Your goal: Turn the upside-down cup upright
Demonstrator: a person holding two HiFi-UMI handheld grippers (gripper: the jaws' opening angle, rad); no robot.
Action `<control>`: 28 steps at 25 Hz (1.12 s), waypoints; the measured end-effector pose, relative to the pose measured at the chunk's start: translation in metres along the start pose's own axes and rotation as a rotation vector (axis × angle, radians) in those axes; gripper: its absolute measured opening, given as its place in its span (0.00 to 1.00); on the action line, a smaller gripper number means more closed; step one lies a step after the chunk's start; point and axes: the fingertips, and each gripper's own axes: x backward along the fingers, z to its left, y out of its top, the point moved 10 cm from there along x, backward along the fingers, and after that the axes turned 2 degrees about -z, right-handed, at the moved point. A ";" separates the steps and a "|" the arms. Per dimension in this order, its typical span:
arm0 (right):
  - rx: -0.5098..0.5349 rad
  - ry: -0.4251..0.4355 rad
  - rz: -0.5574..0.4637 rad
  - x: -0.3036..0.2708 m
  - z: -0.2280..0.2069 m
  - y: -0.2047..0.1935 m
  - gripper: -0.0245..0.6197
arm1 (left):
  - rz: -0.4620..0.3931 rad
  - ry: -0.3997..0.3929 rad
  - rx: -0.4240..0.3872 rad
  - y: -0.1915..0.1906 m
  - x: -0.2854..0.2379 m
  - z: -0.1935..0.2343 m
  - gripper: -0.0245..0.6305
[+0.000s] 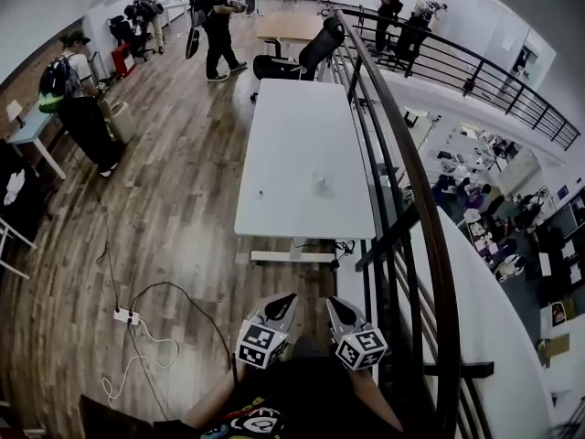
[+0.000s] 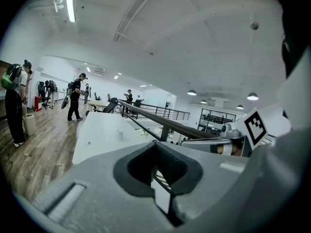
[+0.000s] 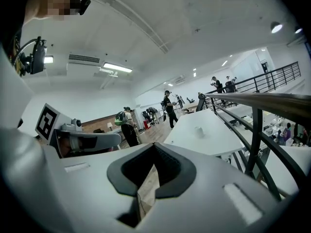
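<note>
1. Both tools are shut and carry nothing: the left hand-held gripper and the right hand-held gripper sit side by side close to the person's body, pointing forward and slightly down. Each gripper's own view shows its jaws pressed together with only floor and railing visible past them.
2. A small pale cup stands alone on the long white worktop, towards the end nearer the person and on the side by the railing. It is well apart from both grippers, with bare wooden floor in between.
3. At this range the cup is too small to tell whether its mouth faces down; the task sentence says that it does.
4. One tiny dark object lies on the worktop to the left of the cup, apart from it; what it is cannot be made out.
5. My reading is that the approach is the step in hand: nothing has been touched and the cup is out of reach.
6. Next, the person would need to close in on the worktop's near end, spread one gripper's jaws, bring them round the cup's wall, pinch, lift, roll it over and set it down on its base.
</note>
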 end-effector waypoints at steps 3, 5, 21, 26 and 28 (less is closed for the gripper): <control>-0.030 -0.004 0.042 -0.011 -0.013 -0.008 0.04 | 0.022 -0.003 0.024 -0.006 -0.014 0.006 0.04; -0.046 0.000 0.062 -0.024 -0.023 -0.011 0.04 | 0.034 -0.006 0.033 -0.009 -0.027 0.013 0.04; 0.053 0.282 0.182 -0.196 -0.171 0.015 0.04 | 0.181 0.052 0.027 0.004 -0.214 0.109 0.04; 0.087 0.157 0.252 -0.264 -0.218 -0.008 0.04 | 0.226 0.103 0.062 -0.013 -0.242 0.142 0.04; 0.116 0.091 0.247 -0.292 -0.238 -0.006 0.04 | 0.212 0.111 0.071 -0.012 -0.254 0.161 0.04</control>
